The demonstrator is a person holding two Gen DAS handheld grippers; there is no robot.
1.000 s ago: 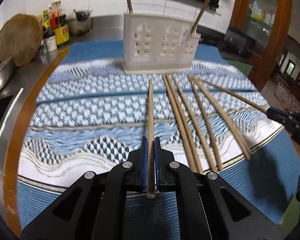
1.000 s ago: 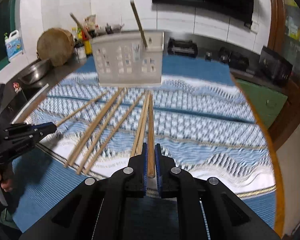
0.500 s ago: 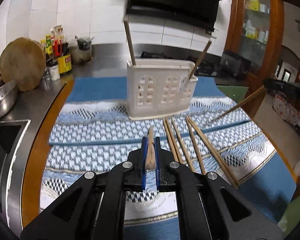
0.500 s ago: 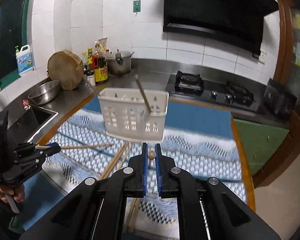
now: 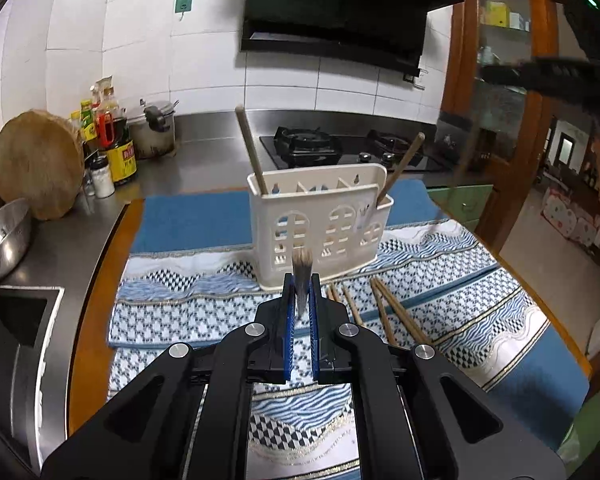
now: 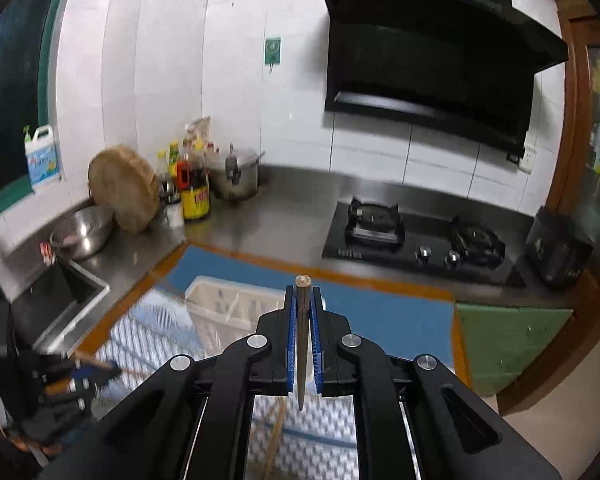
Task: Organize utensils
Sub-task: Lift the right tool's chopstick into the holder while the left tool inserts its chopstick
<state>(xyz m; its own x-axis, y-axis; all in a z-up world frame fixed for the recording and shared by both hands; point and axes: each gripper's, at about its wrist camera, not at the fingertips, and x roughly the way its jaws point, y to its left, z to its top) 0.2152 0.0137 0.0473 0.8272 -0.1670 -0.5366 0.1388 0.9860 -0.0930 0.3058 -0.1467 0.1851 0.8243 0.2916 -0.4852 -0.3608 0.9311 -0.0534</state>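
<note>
Wooden round chopstick (image 5: 301, 276) clamped in left claw (image 5: 301, 300), near white slotted plastic caddy (image 5: 320, 224); another wooden chopstick (image 6: 302, 336) gripped by right claw (image 6: 302, 312). Both shafts foreshortened, blurred.

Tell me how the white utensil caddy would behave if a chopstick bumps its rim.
The white utensil caddy is tall, perforated thin plastic holding only two chopsticks, so probably light and easy to tip. It sits on cloth, so it would likely slide little.
</note>
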